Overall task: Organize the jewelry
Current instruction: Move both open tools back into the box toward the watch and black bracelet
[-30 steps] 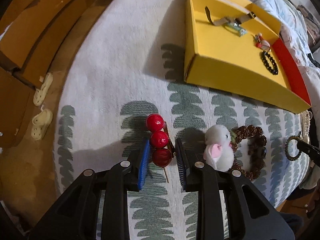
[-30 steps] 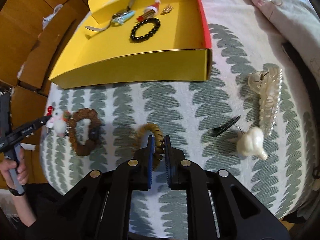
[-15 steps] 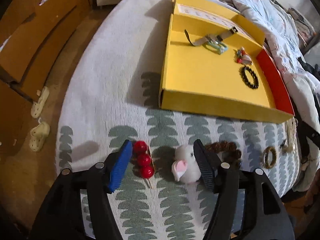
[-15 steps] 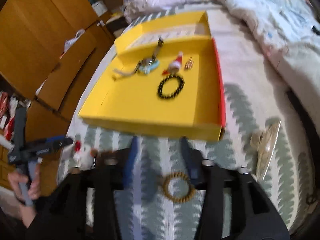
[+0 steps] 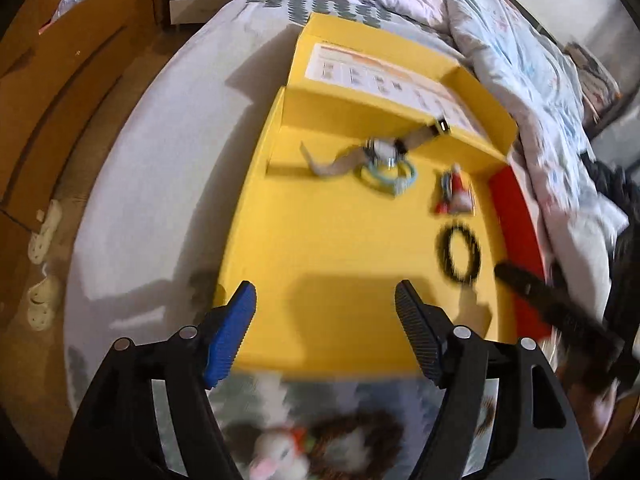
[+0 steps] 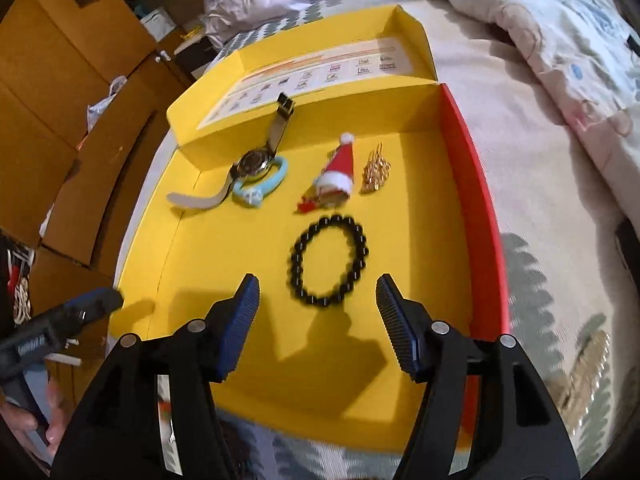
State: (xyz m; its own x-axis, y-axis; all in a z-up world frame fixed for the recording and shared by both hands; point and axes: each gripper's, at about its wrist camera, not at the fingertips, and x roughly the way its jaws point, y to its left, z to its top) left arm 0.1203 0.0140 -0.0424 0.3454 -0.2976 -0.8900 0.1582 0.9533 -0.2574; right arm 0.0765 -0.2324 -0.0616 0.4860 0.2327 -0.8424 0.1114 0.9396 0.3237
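1. Left wrist view: left hand-held gripper (image 5: 325, 312) was spread wide and held nothing, poised over the near wall of the yellow box (image 5: 320, 248) on the bed (image 5: 152, 168). Inside the box lay a watch (image 5: 380, 150), a teal ring (image 5: 386, 174) and a black bracelet (image 5: 460, 254). A blurred white plush (image 5: 276, 456) lay on the bed below the fingers.
2. Right wrist view: right hand-held gripper (image 6: 316, 316) was likewise spread and held nothing, above the box floor just short of the bracelet (image 6: 327, 266). A Santa hat (image 6: 340, 172) and gold earrings (image 6: 376, 170) lay beyond.
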